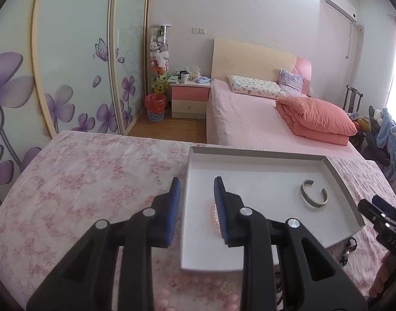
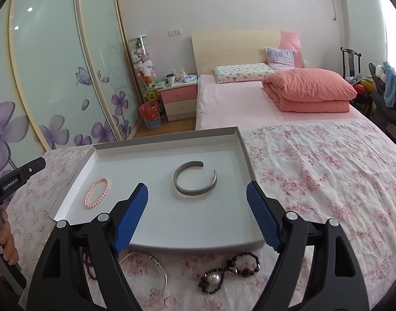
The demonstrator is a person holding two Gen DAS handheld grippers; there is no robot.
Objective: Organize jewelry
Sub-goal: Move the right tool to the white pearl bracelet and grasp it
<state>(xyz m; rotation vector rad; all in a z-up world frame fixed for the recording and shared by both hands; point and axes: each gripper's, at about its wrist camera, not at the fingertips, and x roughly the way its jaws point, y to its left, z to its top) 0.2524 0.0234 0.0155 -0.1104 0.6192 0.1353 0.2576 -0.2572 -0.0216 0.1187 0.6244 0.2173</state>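
Observation:
A shallow white tray (image 2: 239,140) lies on the floral cloth. In it lie a silver cuff bangle (image 2: 195,178) and a pink bead bracelet (image 2: 97,193). In the left wrist view the tray (image 1: 338,171) holds the cuff (image 1: 314,193), and the pink bracelet (image 1: 214,217) shows partly behind a finger. My left gripper (image 1: 196,202) is open and empty over the tray's left edge. My right gripper (image 2: 196,215) is wide open and empty above the tray's near edge. A black bead bracelet with a pearl (image 2: 230,272), a thin silver hoop (image 2: 156,267) and dark beads (image 2: 90,261) lie on the cloth before the tray.
The cloth-covered table (image 2: 327,181) stretches to the right of the tray and to the left (image 1: 81,181) of it. Behind stand a pink bed (image 2: 249,103), a nightstand (image 2: 179,98), a wardrobe with flower doors (image 2: 55,77) and a chair with clothes (image 2: 389,90).

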